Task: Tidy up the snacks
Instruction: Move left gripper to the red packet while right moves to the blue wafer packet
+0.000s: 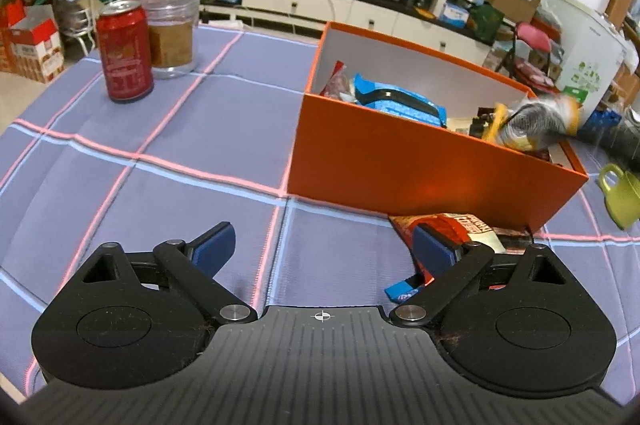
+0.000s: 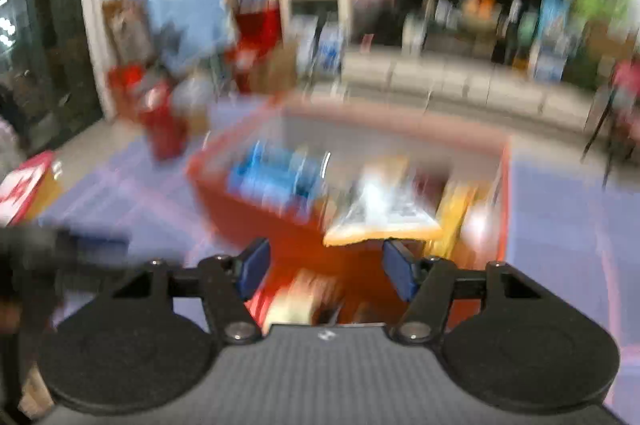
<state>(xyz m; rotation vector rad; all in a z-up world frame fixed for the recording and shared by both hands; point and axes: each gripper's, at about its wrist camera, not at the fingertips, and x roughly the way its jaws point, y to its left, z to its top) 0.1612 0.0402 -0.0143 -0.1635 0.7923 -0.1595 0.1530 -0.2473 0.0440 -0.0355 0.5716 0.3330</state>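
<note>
An orange box (image 1: 400, 161) stands on the purple checked tablecloth and holds a blue snack packet (image 1: 400, 101) and other wrappers. A blurred orange and grey packet (image 1: 536, 121) hangs over its right end. My left gripper (image 1: 324, 249) is open and empty, low over the cloth in front of the box. A red and brown snack packet (image 1: 452, 229) lies by its right finger, with a small blue wrapper (image 1: 404, 289) under it. The right wrist view is blurred. My right gripper (image 2: 326, 269) is open above the box (image 2: 304, 241), just behind an orange-edged packet (image 2: 384, 213).
A red drink can (image 1: 124, 49) and a clear plastic jar (image 1: 172, 33) stand at the table's far left. A green mug (image 1: 620, 193) sits right of the box. A TV cabinet and cluttered shelves lie beyond the table.
</note>
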